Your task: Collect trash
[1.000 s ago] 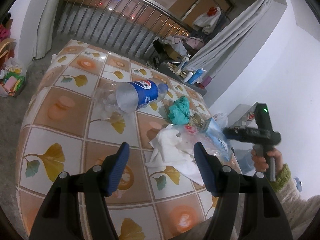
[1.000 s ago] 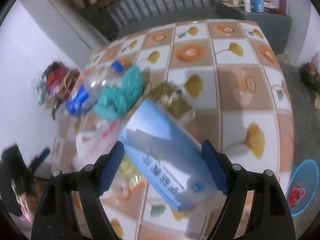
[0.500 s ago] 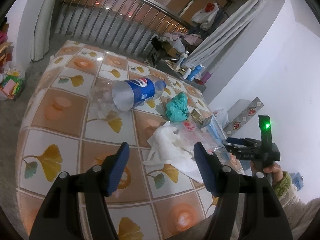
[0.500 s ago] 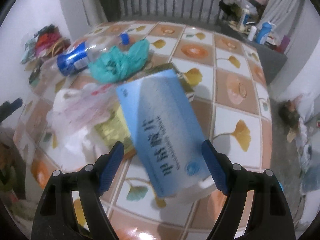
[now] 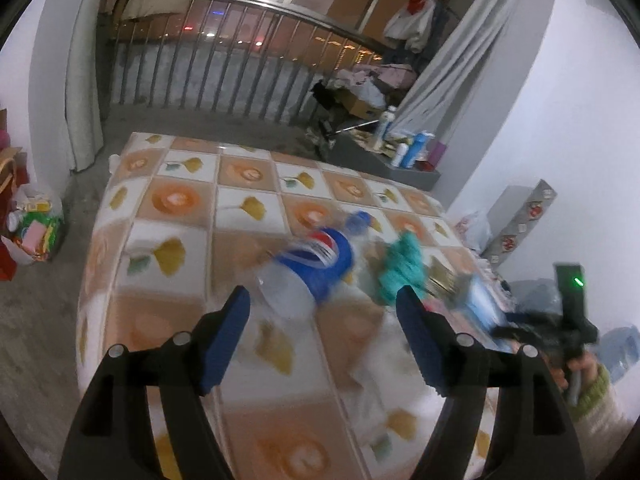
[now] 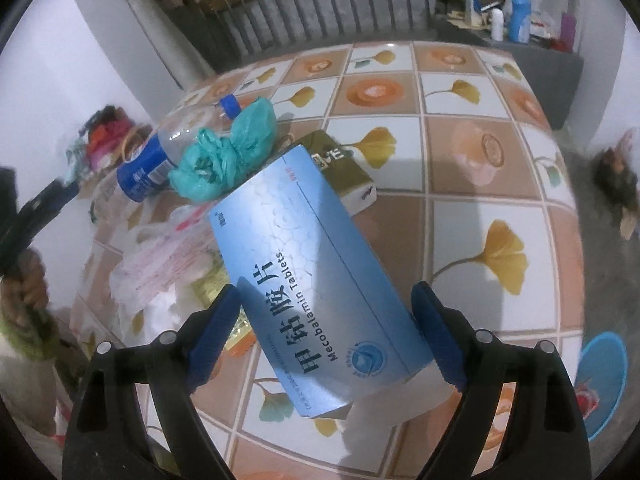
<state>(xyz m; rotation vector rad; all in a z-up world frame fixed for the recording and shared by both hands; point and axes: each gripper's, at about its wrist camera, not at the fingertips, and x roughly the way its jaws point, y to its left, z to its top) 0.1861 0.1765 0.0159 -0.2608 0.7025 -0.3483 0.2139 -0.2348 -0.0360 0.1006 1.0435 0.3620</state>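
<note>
Going L to R in the right wrist view: the plastic bottle [image 6: 160, 152] with blue label lies on its side on the tiled table [image 6: 472, 216], touching the crumpled teal bag [image 6: 228, 148]. Below them sits a clear plastic bag w/ red print [image 6: 160, 256] over white tissue. Behind the centre, an olive-green packet [image 6: 344, 168] lies flat. Centre: the right gripper [image 6: 326, 332] has its jaws spread wide around the blue tablet box [image 6: 316, 280]; the box looks lifted off the table, but whether the pads actually pinch it I can't tell. Far R, on the floor beside the table, a blue bin [image 6: 600, 376] w/ sth red inside.

Left wrist view is blurred: the left gripper [image 5: 324, 324] is wide apart, holding nothing, pointed toward the bottle [image 5: 316, 268].

Progress, as a judgement: early. At most 1 item (the box) is in hand and none of the table's pile looks binned; about 5 pieces are left — bottle, teal bag, clear bag, tissue, green packet.
</note>
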